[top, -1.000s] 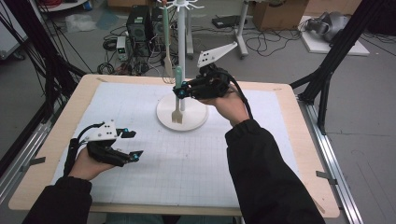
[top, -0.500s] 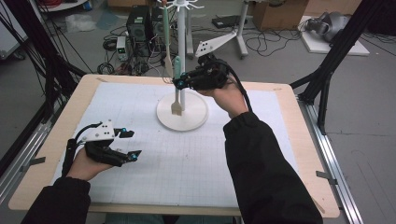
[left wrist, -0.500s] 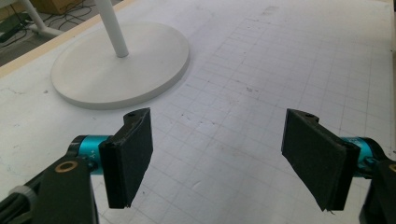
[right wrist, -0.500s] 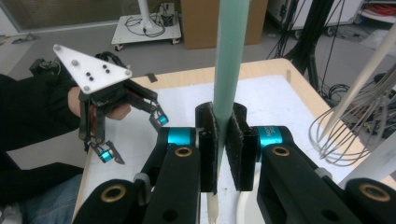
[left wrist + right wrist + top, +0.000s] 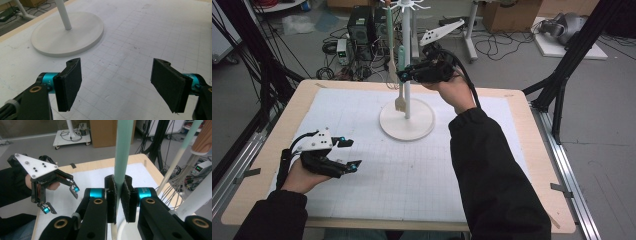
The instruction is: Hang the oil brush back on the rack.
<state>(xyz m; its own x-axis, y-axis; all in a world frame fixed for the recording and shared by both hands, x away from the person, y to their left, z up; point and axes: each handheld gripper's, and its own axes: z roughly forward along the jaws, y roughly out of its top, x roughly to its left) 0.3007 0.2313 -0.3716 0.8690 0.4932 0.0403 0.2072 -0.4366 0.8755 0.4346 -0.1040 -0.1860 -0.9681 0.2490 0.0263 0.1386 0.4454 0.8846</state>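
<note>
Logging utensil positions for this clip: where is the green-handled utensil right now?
In the high view, the green-handled utensil hangs upright in the right gripper, raised beside the white stand pole, its pale head above the round base.

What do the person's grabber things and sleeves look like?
Each gripper, the left gripper and the right gripper, is black, with bright teal rings by its two flat, dark padded jaws. Brass-coloured rivets dot the black links. A pale three-cornered plate with small dark dots sits on top, and a black cable trails off. The sleeves are black.
</note>
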